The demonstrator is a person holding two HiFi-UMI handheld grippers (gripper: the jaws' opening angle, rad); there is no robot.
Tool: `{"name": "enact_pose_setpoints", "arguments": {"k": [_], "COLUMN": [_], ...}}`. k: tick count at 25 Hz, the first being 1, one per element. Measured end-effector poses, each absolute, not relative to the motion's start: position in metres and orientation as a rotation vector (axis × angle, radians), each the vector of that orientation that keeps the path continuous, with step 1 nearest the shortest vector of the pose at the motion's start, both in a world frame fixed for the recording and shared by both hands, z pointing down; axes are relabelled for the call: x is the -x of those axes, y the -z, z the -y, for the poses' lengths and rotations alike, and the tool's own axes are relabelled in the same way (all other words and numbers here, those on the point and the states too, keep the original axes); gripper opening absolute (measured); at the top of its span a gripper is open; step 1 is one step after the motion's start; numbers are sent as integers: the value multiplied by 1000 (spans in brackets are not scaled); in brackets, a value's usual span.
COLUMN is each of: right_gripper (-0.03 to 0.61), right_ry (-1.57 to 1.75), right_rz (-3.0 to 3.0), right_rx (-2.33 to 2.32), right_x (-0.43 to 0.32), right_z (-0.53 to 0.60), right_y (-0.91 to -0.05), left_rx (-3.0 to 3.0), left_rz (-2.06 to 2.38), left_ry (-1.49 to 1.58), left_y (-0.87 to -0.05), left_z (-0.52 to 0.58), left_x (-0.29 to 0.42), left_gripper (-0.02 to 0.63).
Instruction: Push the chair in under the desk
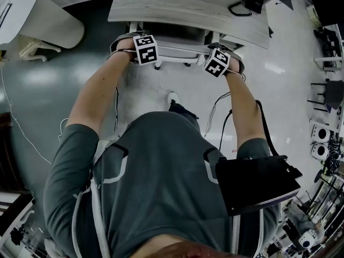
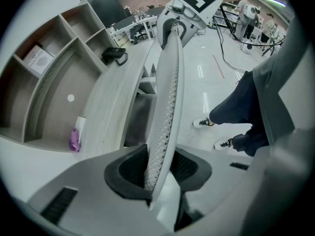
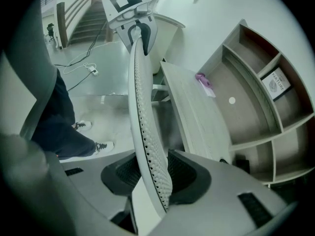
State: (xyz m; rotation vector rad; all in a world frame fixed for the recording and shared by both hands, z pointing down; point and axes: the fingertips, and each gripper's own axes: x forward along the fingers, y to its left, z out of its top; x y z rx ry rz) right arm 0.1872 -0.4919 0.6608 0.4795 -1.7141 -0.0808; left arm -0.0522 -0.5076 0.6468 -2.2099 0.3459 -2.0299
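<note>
White perforated plastic sits clamped in 2 half-closed tools: left tool and right tool pinch the top rim of the chair, its seat tucked partly beneath the wood-grain counter. The rim looks stiff and easy to grip; holding near both ends should steer it straight.

Chair partly under desk, left tool and right tool on its back, person behind
</note>
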Motion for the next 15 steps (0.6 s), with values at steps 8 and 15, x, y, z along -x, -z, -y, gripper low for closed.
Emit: {"name": "enact_pose_setpoints", "arguments": {"k": [8,15], "right_gripper": [156,156], "right_ry": [92,104], "right_rz": [1717,1717], "right_rx": [-476,-485], "right_x": [-181,-197], "right_z": [503,543], "right_y": [-652,-660], "left_rx": [2201,2194], "left_rz": [-377,-390], "left_ry": [2025,2039], "left_y": [-639,-647], "left_z": [519,558], "left_x": [58,43], "left_gripper": [127,129]}}
